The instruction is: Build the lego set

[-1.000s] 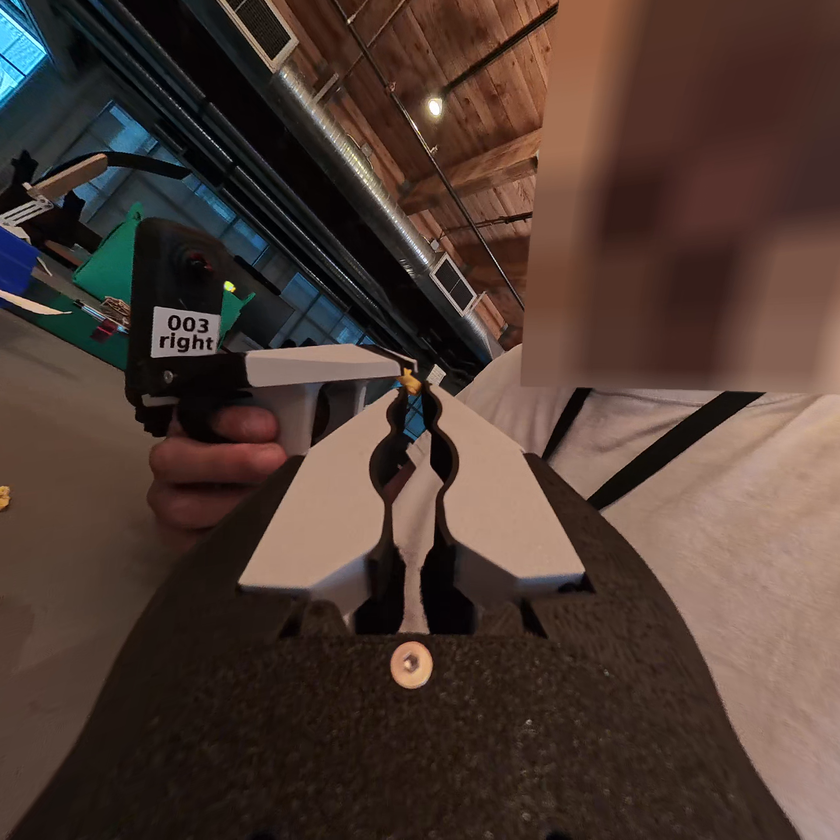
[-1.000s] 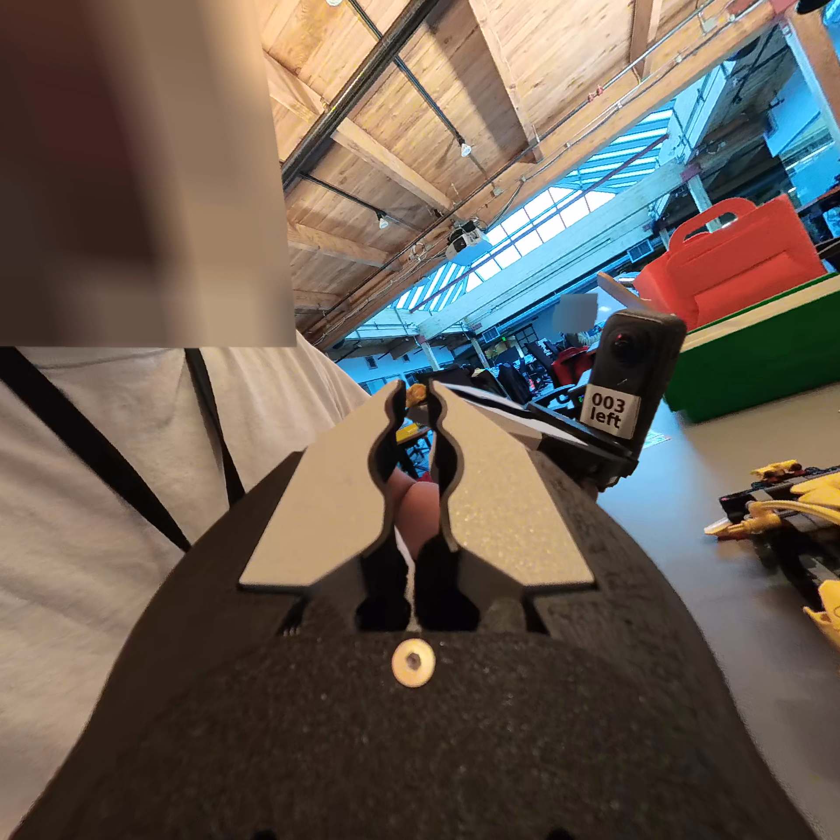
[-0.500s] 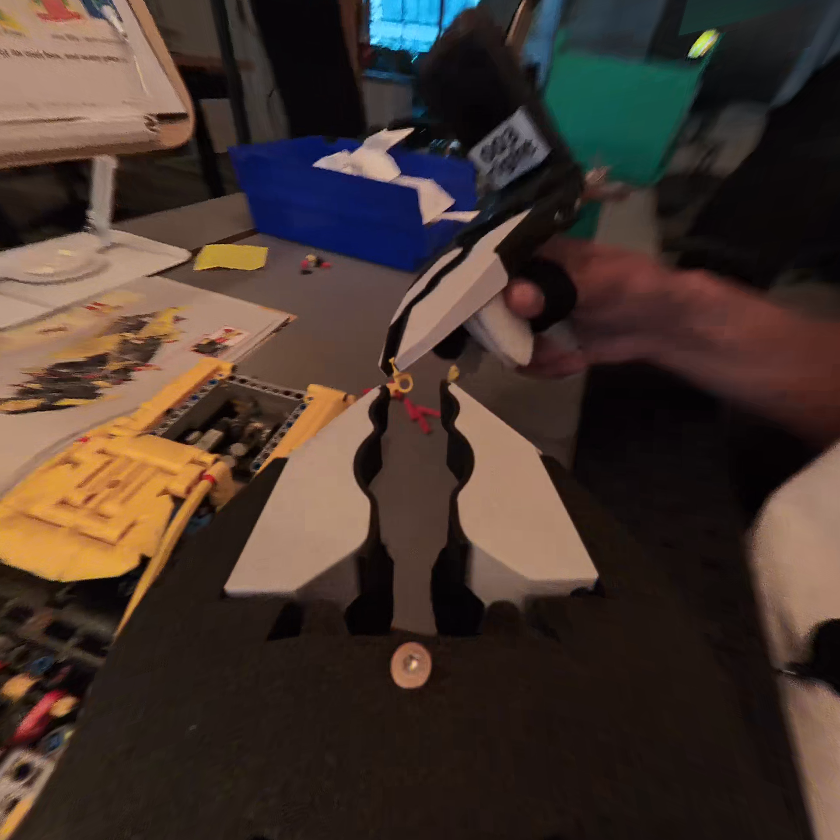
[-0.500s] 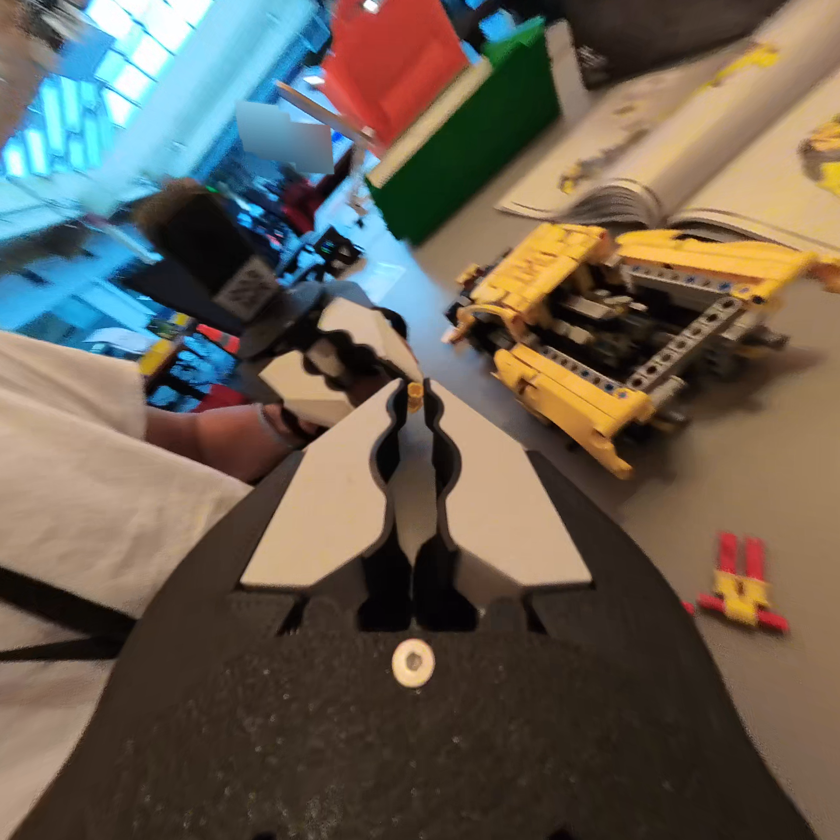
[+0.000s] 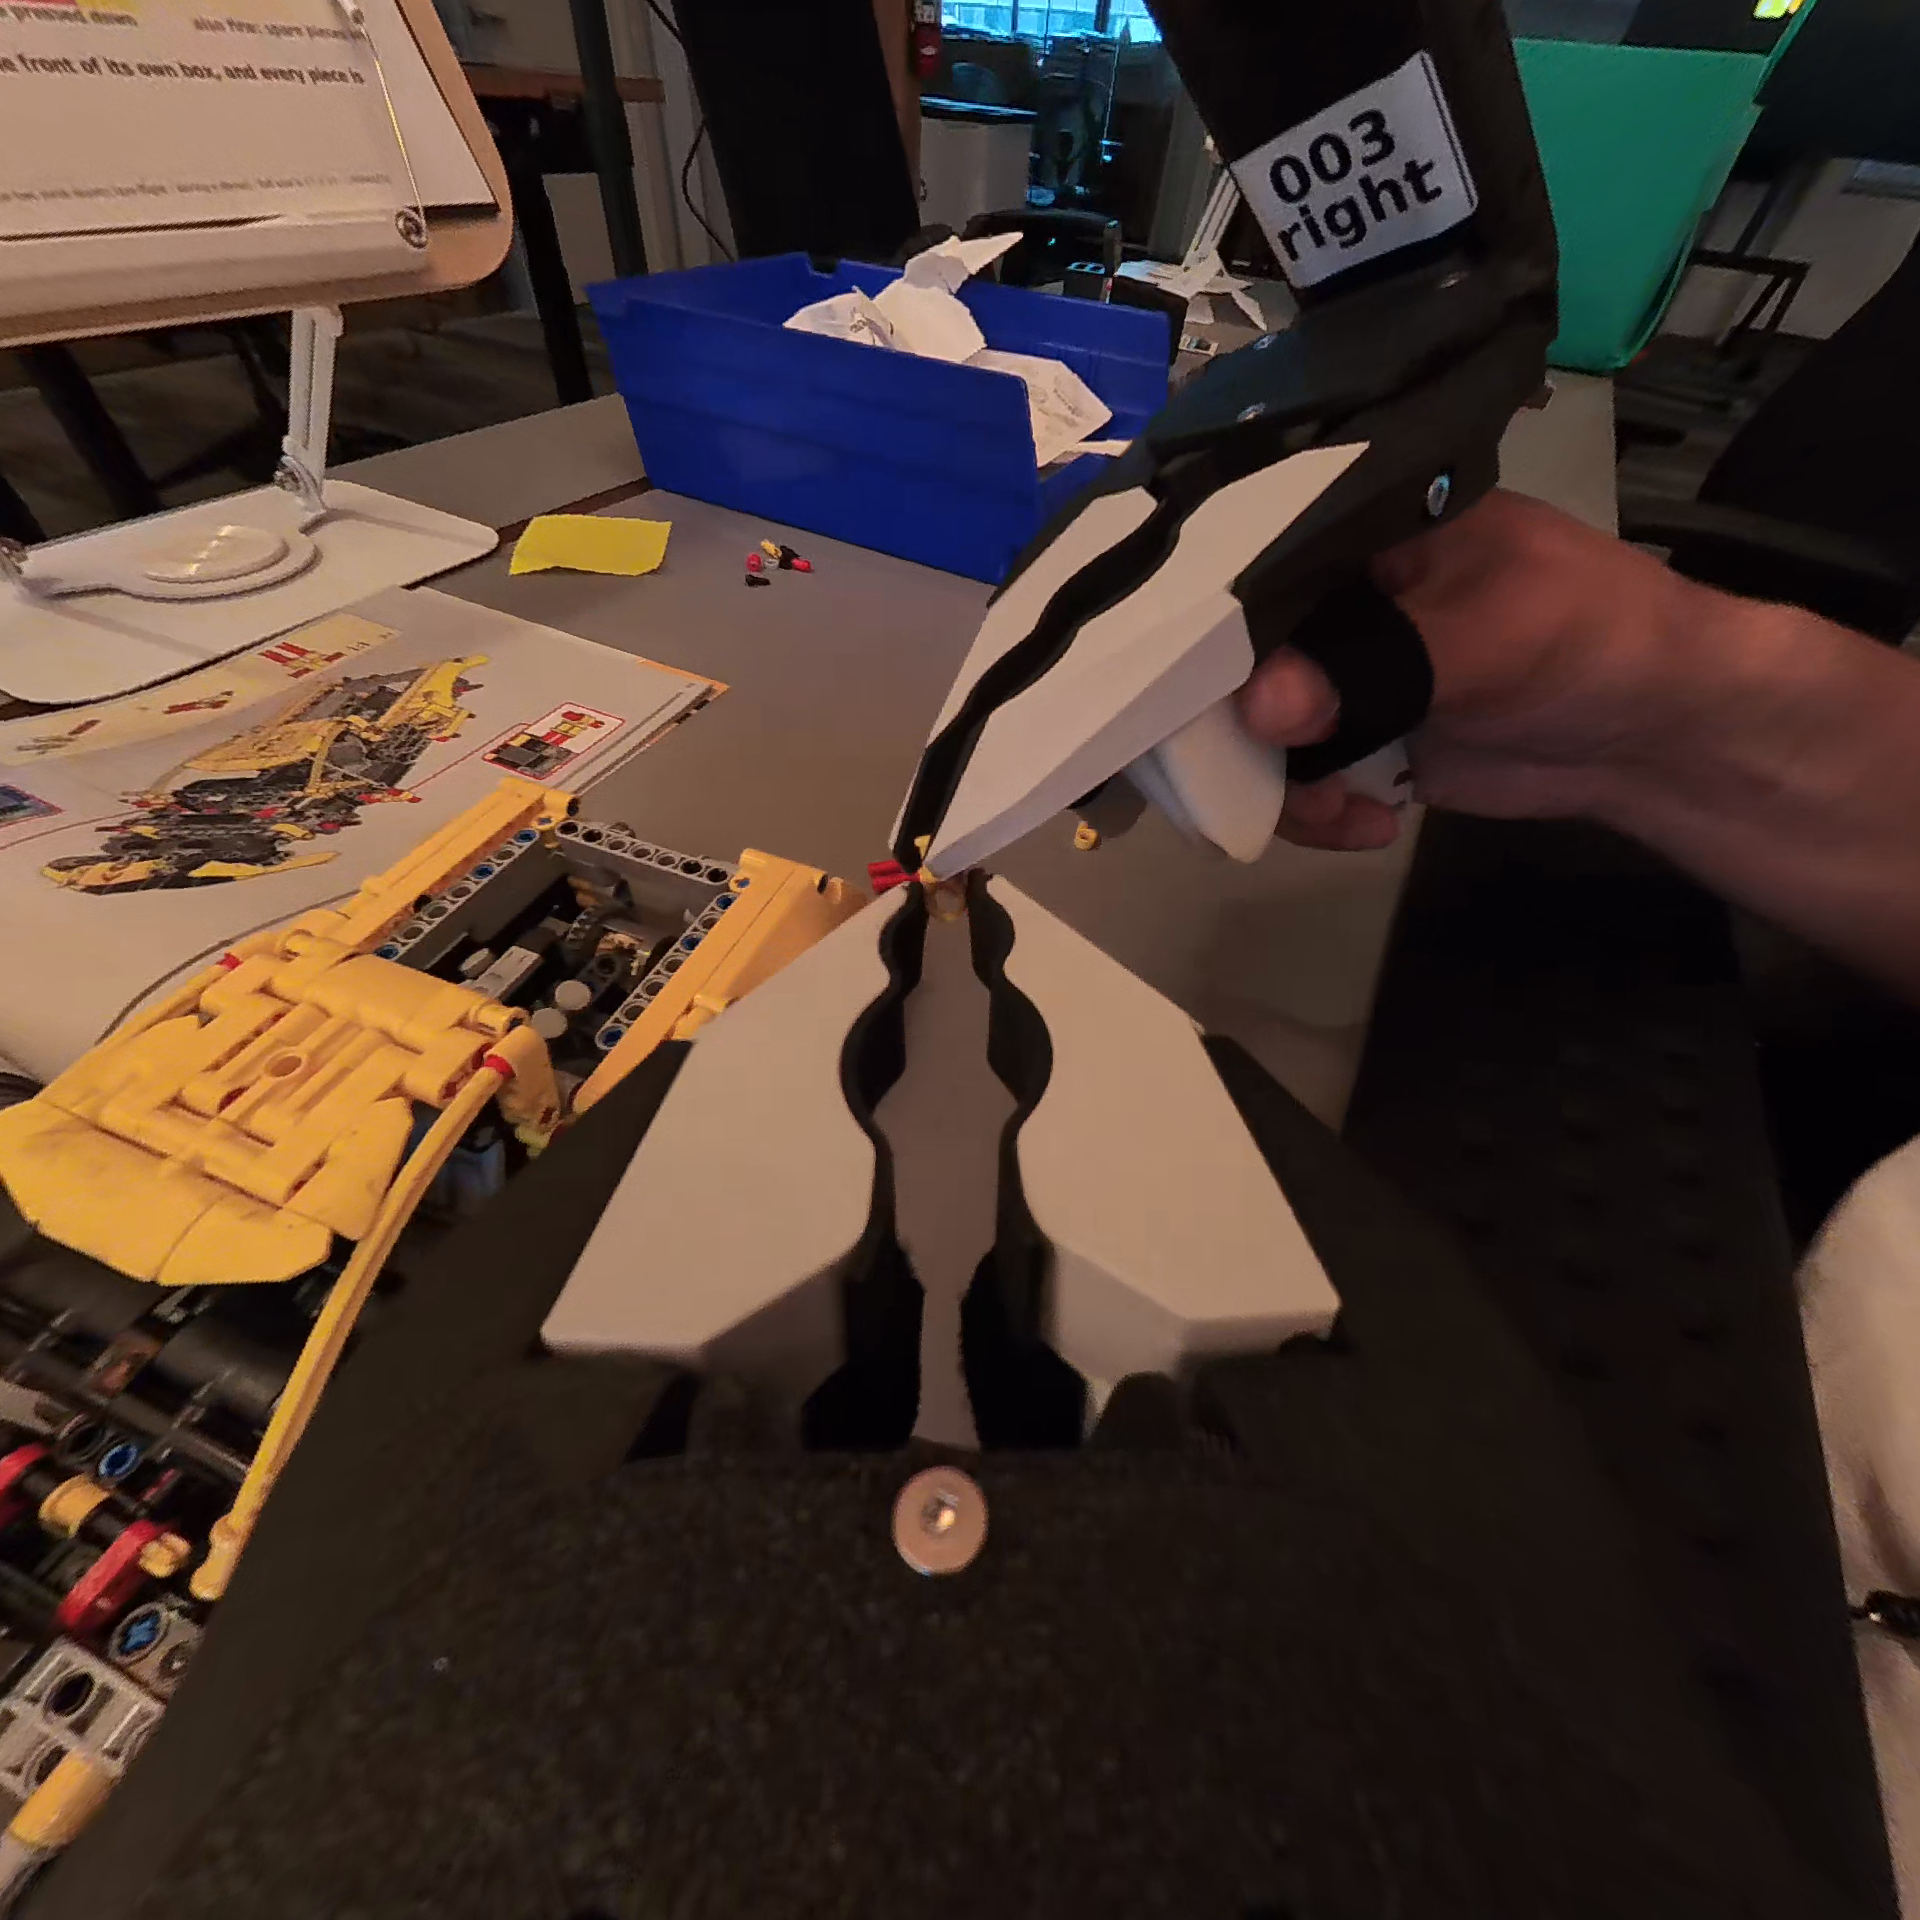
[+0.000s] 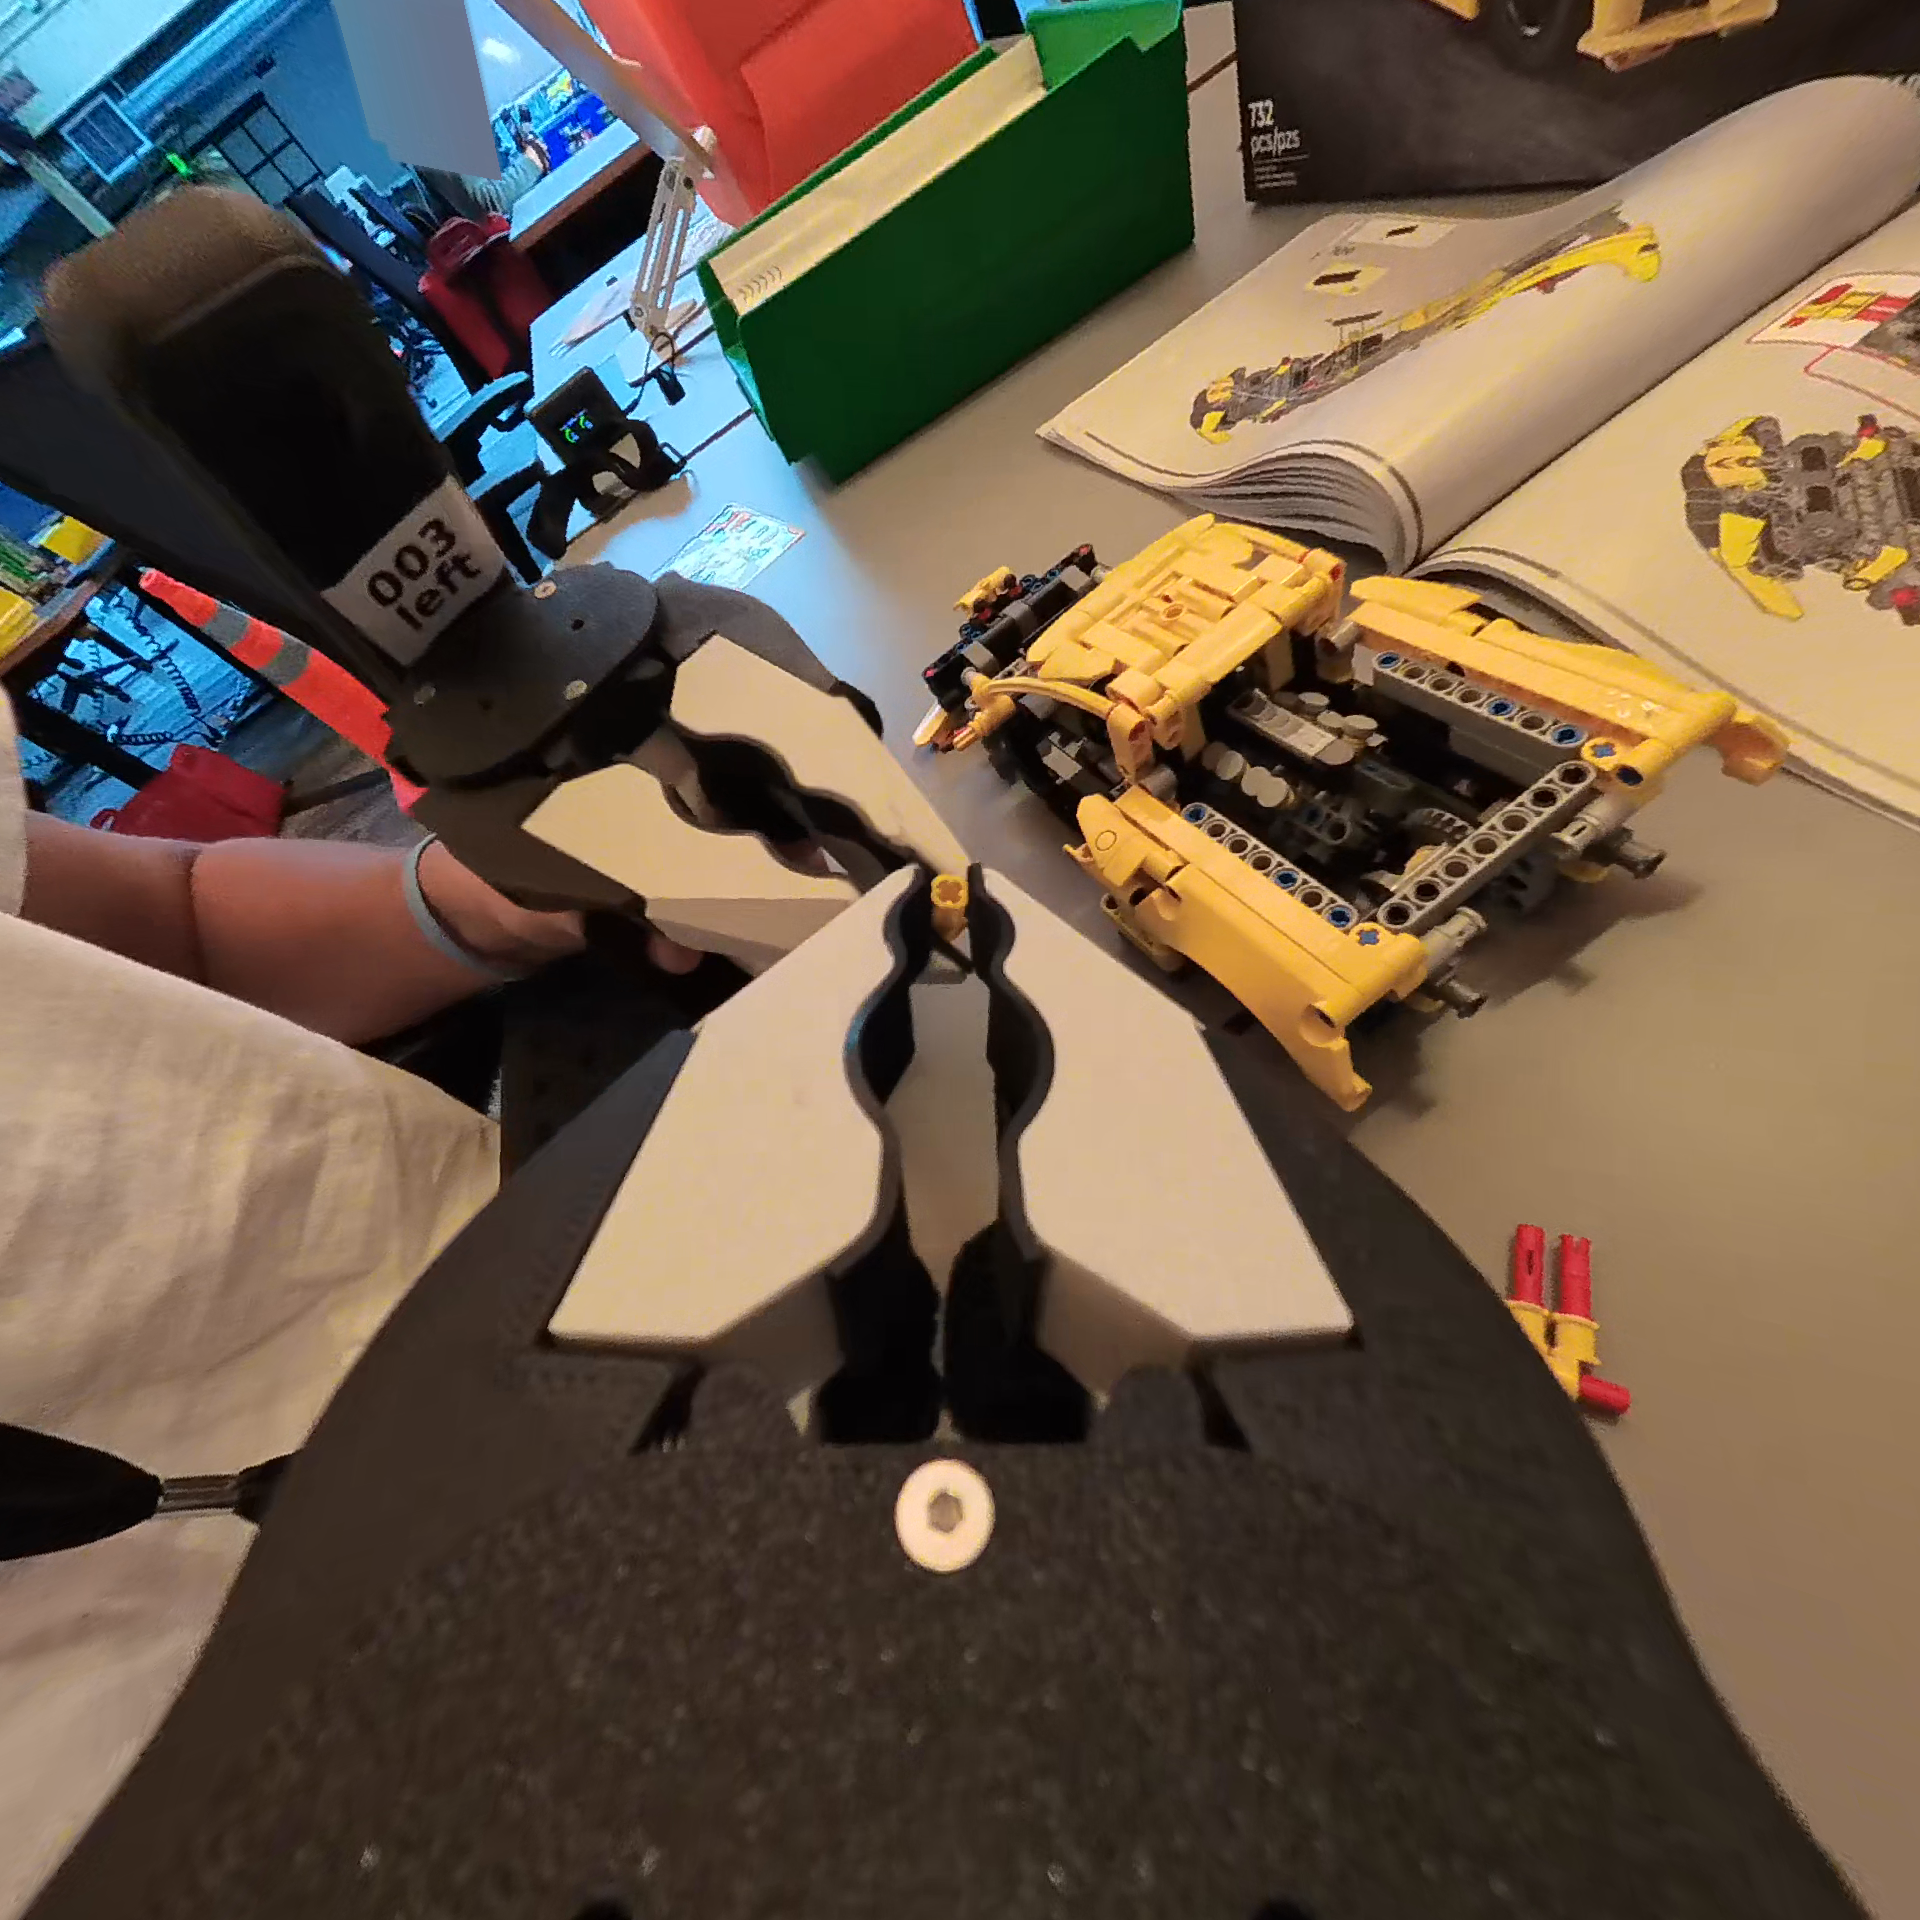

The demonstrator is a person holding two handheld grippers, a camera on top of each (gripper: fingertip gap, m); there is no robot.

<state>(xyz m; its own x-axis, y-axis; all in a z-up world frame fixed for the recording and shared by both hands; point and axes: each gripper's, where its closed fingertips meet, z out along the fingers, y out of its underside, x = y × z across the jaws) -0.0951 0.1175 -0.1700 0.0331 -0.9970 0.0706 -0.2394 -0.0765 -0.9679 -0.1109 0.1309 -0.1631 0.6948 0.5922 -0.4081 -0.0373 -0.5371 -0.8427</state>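
You are in the middle of a small hand-off or joining step, held in the air above the bench (image 6: pixel 1714 1091), not yet at the model. Your right tongs (image 6: pixel 948 902) are nearly closed, pinching a small yellow connector piece (image 6: pixel 948 894) right at their tips. Your left tongs (image 5: pixel 940 896) have their tips brought up against the same spot; the gap between them is narrow, and that yellow piece (image 5: pixel 943 900) sits there, but I cannot tell whether they are actually clamping it or only touching it. A short red pin (image 5: pixel 889 875) shows just to the left of the tips in the left wrist view; whether it is carried or lying on the bench behind cannot be told.

The half-built yellow model (image 6: pixel 1330 769) lies on the bench ahead and to the right of your right tongs, well apart from them, with its grey holed beams facing up. An open instruction book (image 6: pixel 1558 416) lies beyond it. 2 red-and-yellow pins (image 6: pixel 1558 1314) lie on the bench close to the right of your right tongs.

The next move likely calls for settling which tongs keep the piece, then easing the others off slowly so it does not twist or drop. After that, line it up squarely with a hole before you press.
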